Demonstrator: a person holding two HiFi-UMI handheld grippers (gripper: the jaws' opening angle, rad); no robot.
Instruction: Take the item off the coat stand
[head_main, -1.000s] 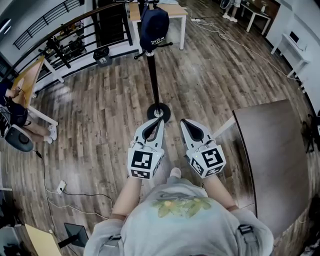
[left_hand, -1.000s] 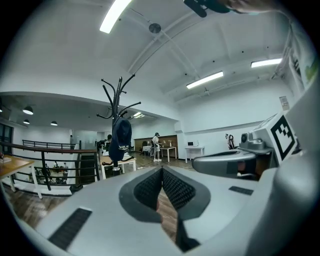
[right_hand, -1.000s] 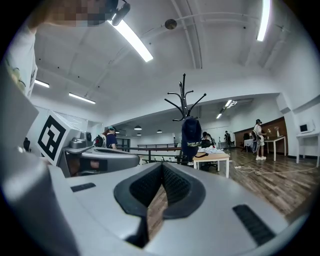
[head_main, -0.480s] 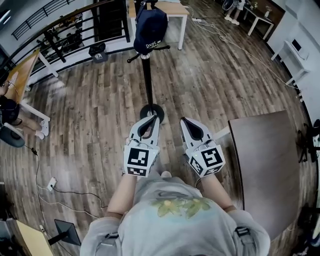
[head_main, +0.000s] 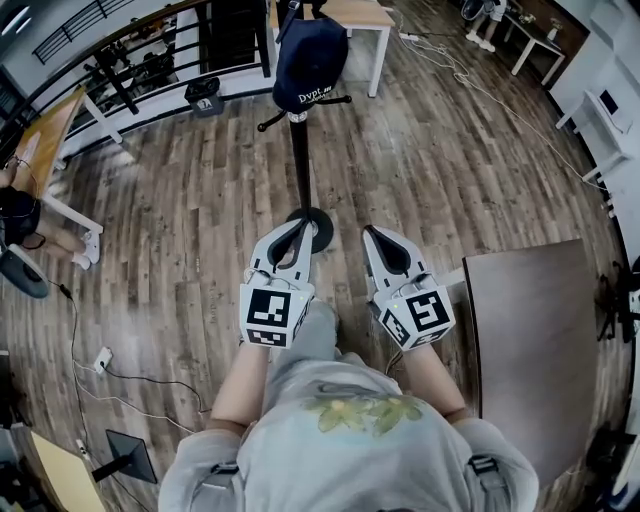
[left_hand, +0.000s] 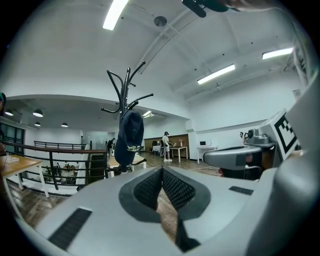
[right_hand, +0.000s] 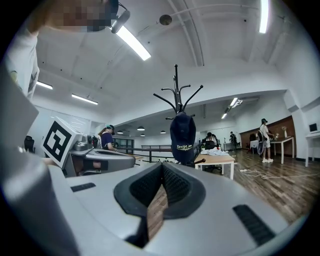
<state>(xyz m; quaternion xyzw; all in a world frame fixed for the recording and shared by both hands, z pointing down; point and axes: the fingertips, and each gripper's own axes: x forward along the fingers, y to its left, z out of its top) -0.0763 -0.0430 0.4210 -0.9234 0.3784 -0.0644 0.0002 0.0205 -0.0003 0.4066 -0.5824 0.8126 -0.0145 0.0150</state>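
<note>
Cap (head_main: 310, 60): dark navy fabric, domed, white lettering; hangs from hook high on stand (head_main: 301, 170). Stand: slim black pole, round base, on wood-plank floor (head_main: 190, 220). My left gripper (head_main: 301, 228) and right gripper (head_main: 372, 233): ribbed jaws pressed together, nothing held.

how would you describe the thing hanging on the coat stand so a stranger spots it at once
On the wood plank floor stands a thin black coat stand with a round base. A dark navy baseball cap hangs near its top. It is the only item on the stand, with white lettering on it; the prongs above are bare.
</note>
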